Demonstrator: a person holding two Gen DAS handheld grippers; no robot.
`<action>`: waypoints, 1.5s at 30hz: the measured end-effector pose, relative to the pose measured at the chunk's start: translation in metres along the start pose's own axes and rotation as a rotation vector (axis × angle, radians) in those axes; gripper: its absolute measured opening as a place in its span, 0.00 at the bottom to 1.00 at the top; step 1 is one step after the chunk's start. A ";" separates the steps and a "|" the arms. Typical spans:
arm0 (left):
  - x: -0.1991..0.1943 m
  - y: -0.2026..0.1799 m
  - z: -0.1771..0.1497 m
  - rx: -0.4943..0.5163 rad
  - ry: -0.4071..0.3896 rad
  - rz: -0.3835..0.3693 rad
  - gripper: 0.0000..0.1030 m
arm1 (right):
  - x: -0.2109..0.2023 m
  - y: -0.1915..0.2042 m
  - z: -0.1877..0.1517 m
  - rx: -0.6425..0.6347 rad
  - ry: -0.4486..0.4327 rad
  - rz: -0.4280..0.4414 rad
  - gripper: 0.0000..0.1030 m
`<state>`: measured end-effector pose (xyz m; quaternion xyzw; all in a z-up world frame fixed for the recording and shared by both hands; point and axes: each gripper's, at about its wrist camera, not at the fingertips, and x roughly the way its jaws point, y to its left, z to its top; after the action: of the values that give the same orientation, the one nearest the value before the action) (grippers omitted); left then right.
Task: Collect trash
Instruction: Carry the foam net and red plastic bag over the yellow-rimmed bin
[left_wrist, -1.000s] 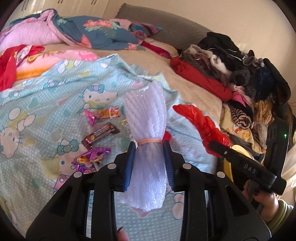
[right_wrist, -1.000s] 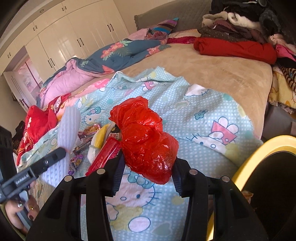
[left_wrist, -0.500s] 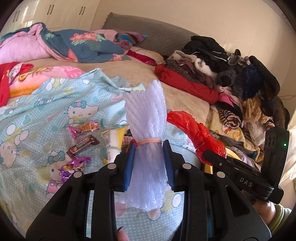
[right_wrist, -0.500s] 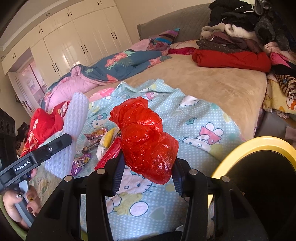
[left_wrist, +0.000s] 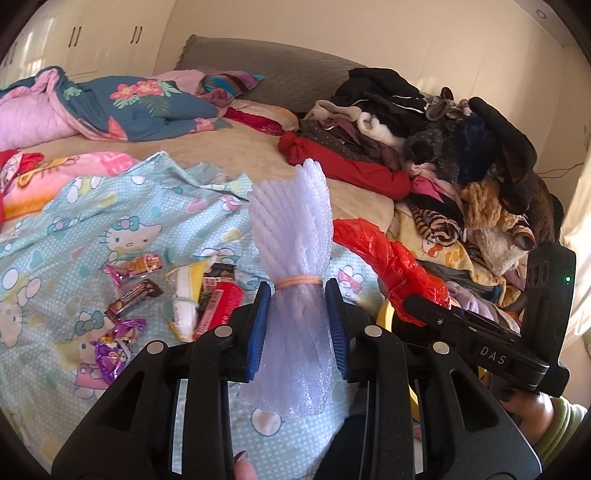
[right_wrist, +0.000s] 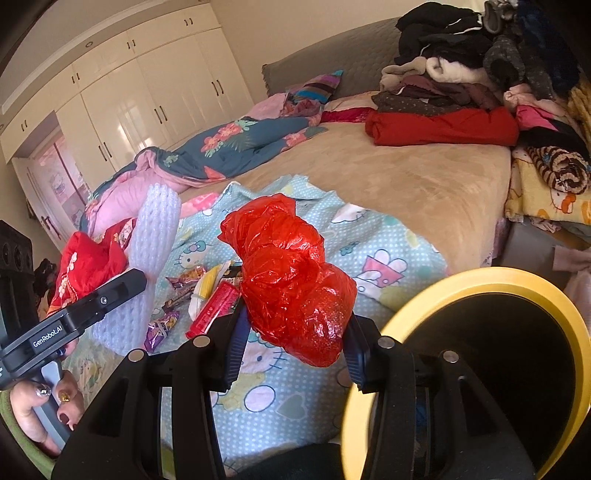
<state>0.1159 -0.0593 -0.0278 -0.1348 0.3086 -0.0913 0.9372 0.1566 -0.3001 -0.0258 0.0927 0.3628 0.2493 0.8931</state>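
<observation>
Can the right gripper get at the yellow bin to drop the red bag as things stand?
Probably yes. The right gripper is clamped on the red bag, and the yellow bin sits open just beside it, with nothing visible across the rim.

My left hand-held gripper (left_wrist: 298, 328), matt black plastic, pinches a white foam-net bundle (left_wrist: 291, 258), soft and ribbed. My right hand-held gripper (right_wrist: 293, 345) squeezes a crinkly, glossy red plastic bag (right_wrist: 288, 273). Shiny foil candy wrappers (left_wrist: 135, 291) lie on soft printed blue cotton bedsheet (left_wrist: 66, 229).
</observation>
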 end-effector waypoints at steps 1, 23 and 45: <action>0.000 -0.002 0.000 0.003 0.001 -0.003 0.23 | -0.002 -0.001 0.000 0.003 -0.003 -0.002 0.42; -0.002 -0.040 -0.008 0.072 0.010 -0.075 0.23 | -0.049 -0.041 -0.017 0.084 -0.071 -0.075 0.42; 0.010 -0.074 -0.021 0.122 0.051 -0.141 0.23 | -0.087 -0.090 -0.035 0.150 -0.111 -0.198 0.42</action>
<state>0.1043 -0.1363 -0.0269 -0.0964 0.3160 -0.1789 0.9267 0.1130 -0.4225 -0.0291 0.1369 0.3378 0.1267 0.9226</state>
